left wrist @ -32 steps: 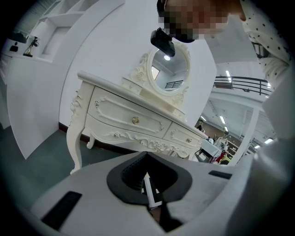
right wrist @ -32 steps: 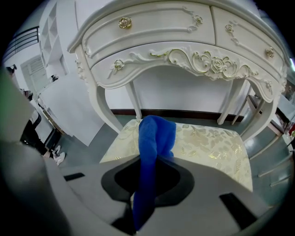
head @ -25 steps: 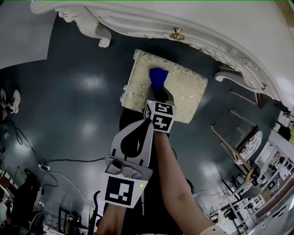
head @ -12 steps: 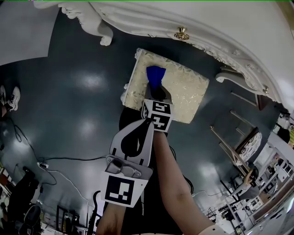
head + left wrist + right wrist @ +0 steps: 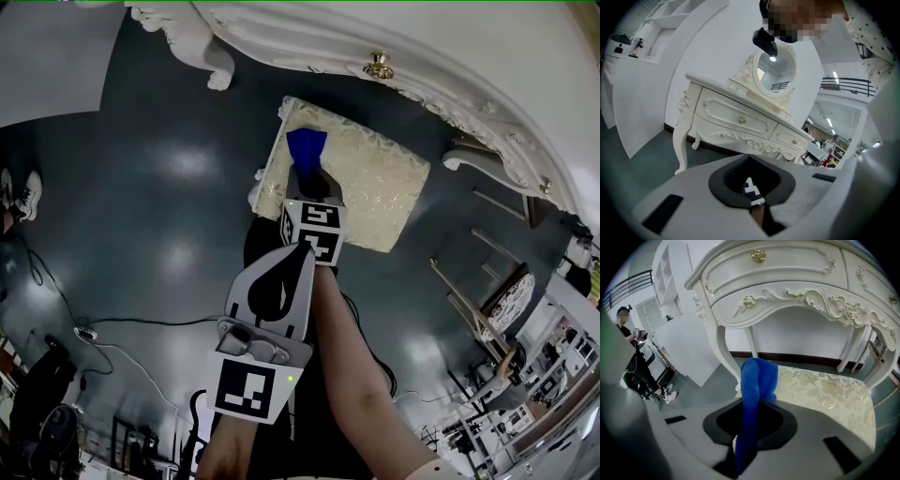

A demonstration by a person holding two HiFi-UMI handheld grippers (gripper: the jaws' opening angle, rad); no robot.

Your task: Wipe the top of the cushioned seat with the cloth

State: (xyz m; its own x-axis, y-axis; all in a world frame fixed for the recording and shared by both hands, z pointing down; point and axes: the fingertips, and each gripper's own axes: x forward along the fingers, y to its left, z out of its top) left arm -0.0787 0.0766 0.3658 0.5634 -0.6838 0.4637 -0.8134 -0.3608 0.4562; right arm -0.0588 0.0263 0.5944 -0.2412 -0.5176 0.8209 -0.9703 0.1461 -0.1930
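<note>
Now the right gripper (image 5: 310,180) pinches the blue cloth (image 5: 305,148). Its jaws clamp a fold, so the free end bunches just ahead of the tips and lies on the cushioned seat (image 5: 380,192). By my judgement, that hold lets the cloth rub the patterned top without the jaws scraping it. The cloth sits near the seat's corner ahead of the gripper, and most of the top stretches off to the gripper's right. The left gripper (image 5: 302,251) hangs just behind the right one, jaws pressed together on nothing, likely held clear of the stroke.
</note>
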